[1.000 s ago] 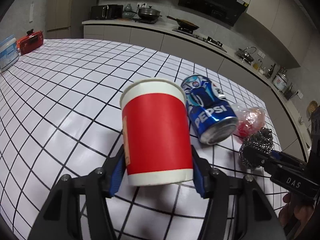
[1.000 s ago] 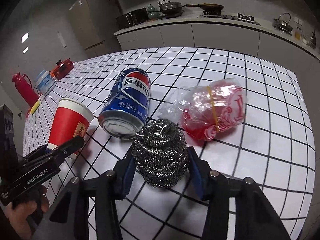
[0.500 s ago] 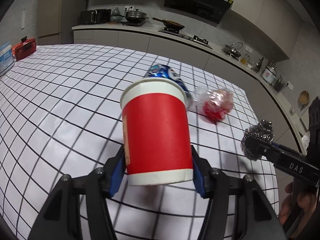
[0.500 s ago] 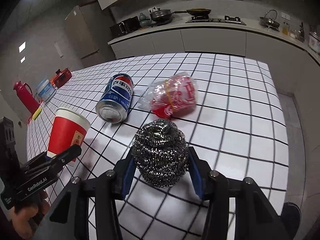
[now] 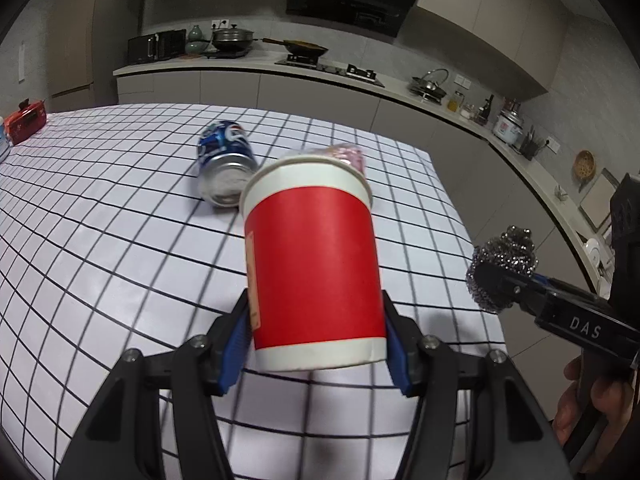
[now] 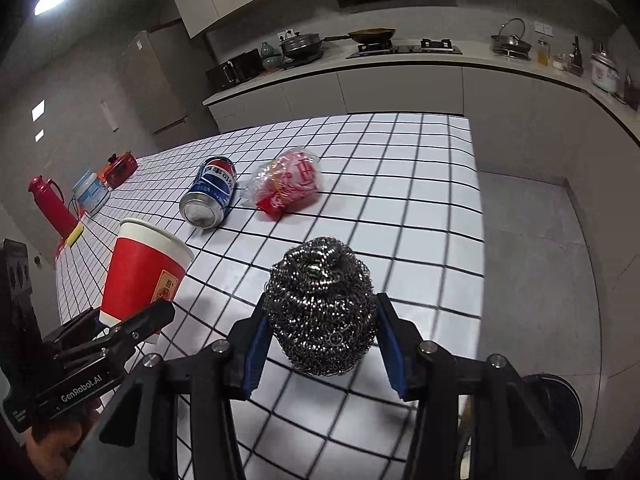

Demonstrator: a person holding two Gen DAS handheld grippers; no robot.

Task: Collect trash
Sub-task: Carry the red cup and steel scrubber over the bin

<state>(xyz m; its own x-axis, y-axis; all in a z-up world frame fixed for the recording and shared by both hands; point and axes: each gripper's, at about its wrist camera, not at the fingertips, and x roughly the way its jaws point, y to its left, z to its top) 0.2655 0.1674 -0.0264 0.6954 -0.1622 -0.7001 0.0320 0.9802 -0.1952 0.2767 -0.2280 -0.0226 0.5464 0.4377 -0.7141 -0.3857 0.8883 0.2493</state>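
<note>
Red wrapper [image 6: 289, 186] shows clearly only from right wrist.

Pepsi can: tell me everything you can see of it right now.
The Pepsi can is a blue aluminium drink can with the red, white and blue logo and white lettering. It lies on its side on the grid-patterned table, its silver end facing the cameras. Neither gripper touches it. A red and clear plastic bag lies close beside it.

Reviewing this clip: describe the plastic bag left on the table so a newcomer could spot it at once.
Start at the white table with the black grid. Toward its far end two items lie side by side. The plastic bag is the crumpled clear one with red contents, lying right of the blue Pepsi can, which is hard and cylindrical.
</note>
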